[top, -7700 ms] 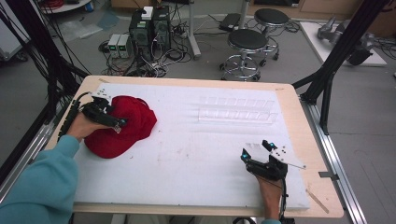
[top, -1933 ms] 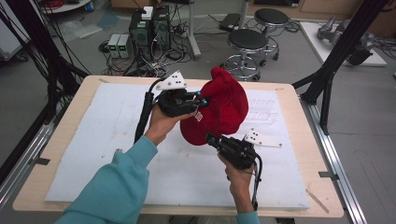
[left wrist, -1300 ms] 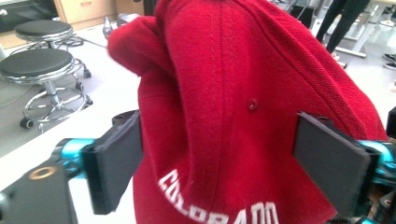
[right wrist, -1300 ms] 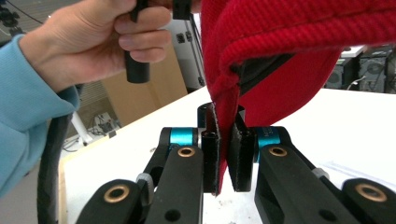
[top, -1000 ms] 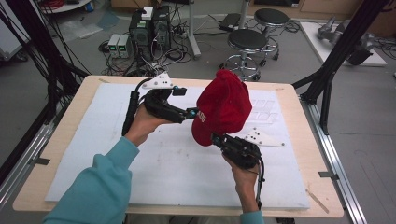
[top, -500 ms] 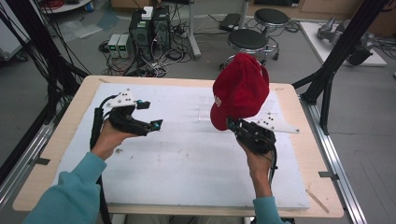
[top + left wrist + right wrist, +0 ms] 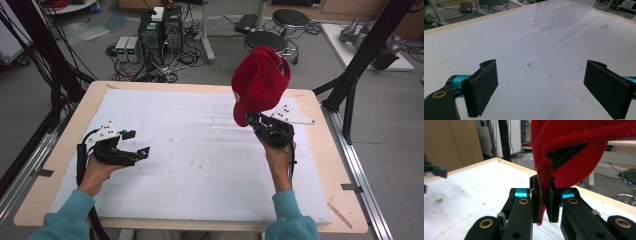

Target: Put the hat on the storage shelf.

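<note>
The right gripper (image 7: 251, 118) is clamped on the brim of the red cap (image 7: 260, 80), lifted at upper right above the tabletop (image 7: 200, 150), while the left gripper (image 7: 136, 144) is apart, so placing seems left.

The cap (image 7: 260, 82) hangs above the right gripper (image 7: 256, 120), its edge between that gripper's 2 jaws, over the table's (image 7: 200, 100) far right part. Ahead of the left gripper (image 7: 136, 145), beyond its parted jaws, a rack (image 7: 564, 12) stands on the table
</note>
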The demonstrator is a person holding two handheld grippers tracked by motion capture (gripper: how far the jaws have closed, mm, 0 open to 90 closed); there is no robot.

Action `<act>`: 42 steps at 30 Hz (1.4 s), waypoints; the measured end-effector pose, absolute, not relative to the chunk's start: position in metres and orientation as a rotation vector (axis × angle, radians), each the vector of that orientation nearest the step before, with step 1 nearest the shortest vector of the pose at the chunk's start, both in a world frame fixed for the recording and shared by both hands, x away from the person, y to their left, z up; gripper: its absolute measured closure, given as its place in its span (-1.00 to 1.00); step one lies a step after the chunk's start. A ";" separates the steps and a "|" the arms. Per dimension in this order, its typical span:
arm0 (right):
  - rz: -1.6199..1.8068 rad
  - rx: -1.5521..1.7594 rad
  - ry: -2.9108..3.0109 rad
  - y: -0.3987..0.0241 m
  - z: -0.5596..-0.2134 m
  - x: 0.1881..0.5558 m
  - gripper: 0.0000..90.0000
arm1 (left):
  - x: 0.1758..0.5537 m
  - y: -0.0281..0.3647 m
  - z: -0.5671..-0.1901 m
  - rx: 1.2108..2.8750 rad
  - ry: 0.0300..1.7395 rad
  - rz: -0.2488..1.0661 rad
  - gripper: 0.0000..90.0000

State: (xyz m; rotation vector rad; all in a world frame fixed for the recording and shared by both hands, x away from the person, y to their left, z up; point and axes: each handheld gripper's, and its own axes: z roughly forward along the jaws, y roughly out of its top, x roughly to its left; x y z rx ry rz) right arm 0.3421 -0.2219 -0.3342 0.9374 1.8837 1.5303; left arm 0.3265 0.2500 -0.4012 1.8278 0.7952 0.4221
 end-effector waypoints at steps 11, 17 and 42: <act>1.461 0.932 1.932 -0.214 -0.345 0.368 0.89 | 0.310 0.273 -0.426 1.815 0.843 0.434 -0.72; 1.455 0.952 1.928 -0.215 -0.352 0.378 0.89 | 0.301 0.279 -0.435 1.781 0.844 0.461 -0.73; 1.415 0.976 1.954 -0.208 -0.379 0.406 0.87 | 0.287 0.288 -0.448 1.703 0.841 0.508 -0.72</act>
